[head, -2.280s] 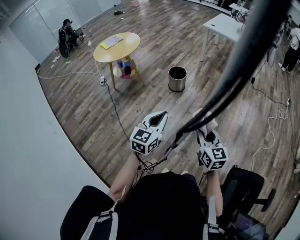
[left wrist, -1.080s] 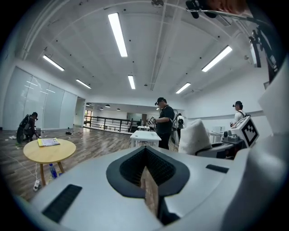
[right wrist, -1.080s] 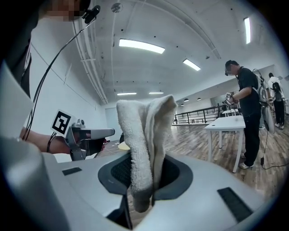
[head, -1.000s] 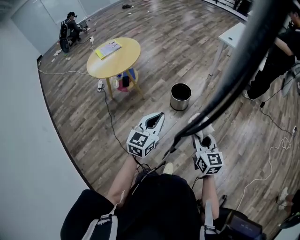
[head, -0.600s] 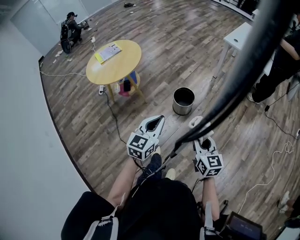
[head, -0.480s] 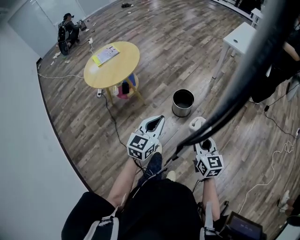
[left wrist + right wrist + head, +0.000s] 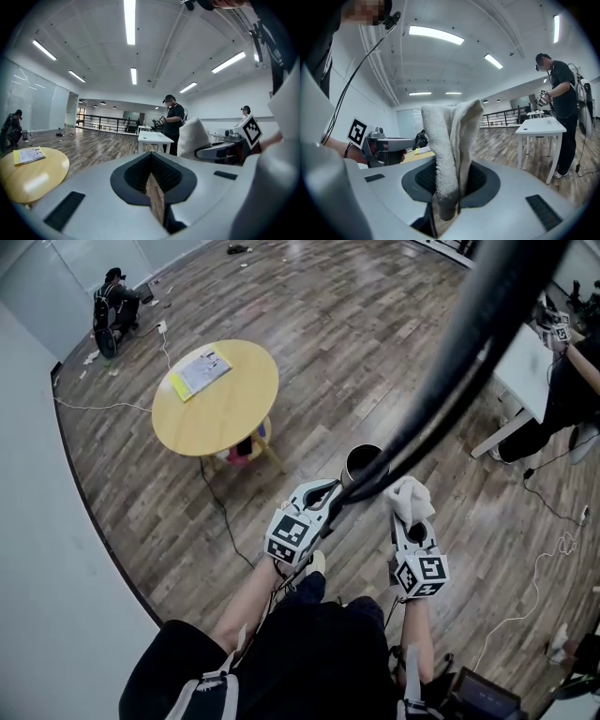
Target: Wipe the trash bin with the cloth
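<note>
Wood floor point(image 7: 356, 343), bin point(image 7: 359, 462) partly behind cable point(image 7: 469, 343), right hand-held gripper point(image 7: 443, 208) pinching cloth point(image 7: 410, 497)

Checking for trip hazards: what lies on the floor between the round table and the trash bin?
Only bare wood floor lies between the table and the trash bin, as the head view shows.

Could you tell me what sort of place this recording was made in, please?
Probably a large open office or lab hall: a wood-plank floor, long ceiling strip lights, a round yellow table, and a white desk with another person standing beside it.
</note>
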Tool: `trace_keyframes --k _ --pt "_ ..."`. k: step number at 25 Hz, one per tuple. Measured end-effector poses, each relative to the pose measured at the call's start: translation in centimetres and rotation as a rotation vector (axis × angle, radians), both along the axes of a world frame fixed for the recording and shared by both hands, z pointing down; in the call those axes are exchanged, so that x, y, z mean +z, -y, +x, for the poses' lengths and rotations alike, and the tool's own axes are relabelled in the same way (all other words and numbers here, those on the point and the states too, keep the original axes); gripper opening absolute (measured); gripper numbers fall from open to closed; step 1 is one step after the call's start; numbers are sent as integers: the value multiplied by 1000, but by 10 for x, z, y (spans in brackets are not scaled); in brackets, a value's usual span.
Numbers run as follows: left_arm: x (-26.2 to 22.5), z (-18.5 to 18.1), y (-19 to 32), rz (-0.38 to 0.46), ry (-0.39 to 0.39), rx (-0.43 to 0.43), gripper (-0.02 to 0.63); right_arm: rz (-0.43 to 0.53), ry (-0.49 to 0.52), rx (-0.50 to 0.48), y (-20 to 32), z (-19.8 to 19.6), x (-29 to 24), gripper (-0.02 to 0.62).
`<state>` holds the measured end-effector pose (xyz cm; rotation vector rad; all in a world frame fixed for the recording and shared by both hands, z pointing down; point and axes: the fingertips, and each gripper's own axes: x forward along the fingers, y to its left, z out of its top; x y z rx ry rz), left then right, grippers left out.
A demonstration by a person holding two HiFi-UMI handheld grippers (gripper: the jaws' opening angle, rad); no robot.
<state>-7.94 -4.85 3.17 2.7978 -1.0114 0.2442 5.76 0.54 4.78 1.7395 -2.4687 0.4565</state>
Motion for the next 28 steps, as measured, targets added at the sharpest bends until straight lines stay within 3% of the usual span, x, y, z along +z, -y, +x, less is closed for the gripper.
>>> trace_keyframes --k 14,24,28 --pt "32 8 84 -15 -16 -41 -5 17 -16 14 78 23 27 95" --pt "115 36 128 47 37 -60 -5 -17 -21 -35 124 39 124 95" --pt "162 49 137 54 24 -51 -5 -17 -5 -32 135 43 176 95"
